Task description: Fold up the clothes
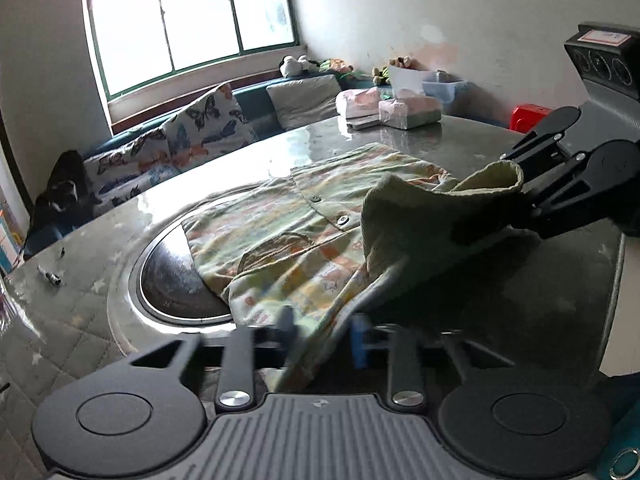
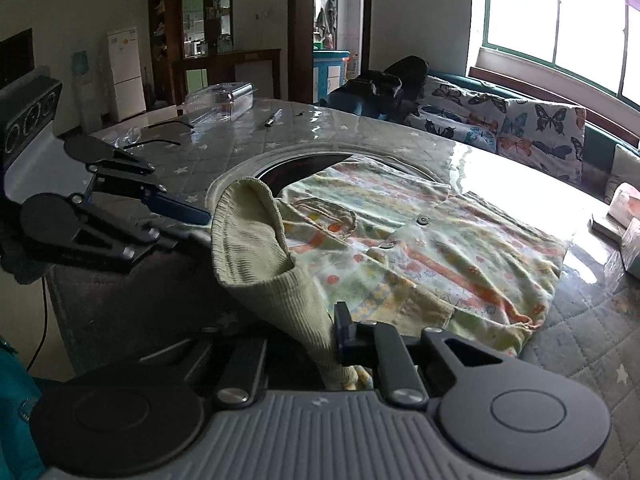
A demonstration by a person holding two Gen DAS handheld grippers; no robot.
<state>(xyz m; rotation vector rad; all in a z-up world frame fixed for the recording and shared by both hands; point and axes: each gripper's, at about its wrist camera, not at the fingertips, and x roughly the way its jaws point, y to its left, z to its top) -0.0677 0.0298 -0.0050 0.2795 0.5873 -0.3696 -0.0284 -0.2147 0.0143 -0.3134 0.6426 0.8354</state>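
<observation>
A pale green patterned child's garment (image 1: 304, 224) with buttons lies spread on the table, also in the right wrist view (image 2: 432, 248). Its ribbed green hem (image 2: 260, 248) is lifted off the table and hangs between both grippers. My left gripper (image 1: 324, 336) is shut on the patterned edge of the garment at the near side; it shows from the side in the right wrist view (image 2: 192, 216). My right gripper (image 2: 332, 340) is shut on the ribbed hem; it shows in the left wrist view (image 1: 516, 188) with the hem (image 1: 440, 212) in its fingers.
The table (image 1: 72, 312) has a quilted star cover and a round dark inset (image 1: 172, 276) partly under the garment. Tissue packs (image 1: 408, 112) stand at the far edge. A pen (image 2: 274, 118), glasses and a plastic box (image 2: 224, 100) lie at the other end. A butterfly-cushion bench (image 2: 520, 128) runs alongside.
</observation>
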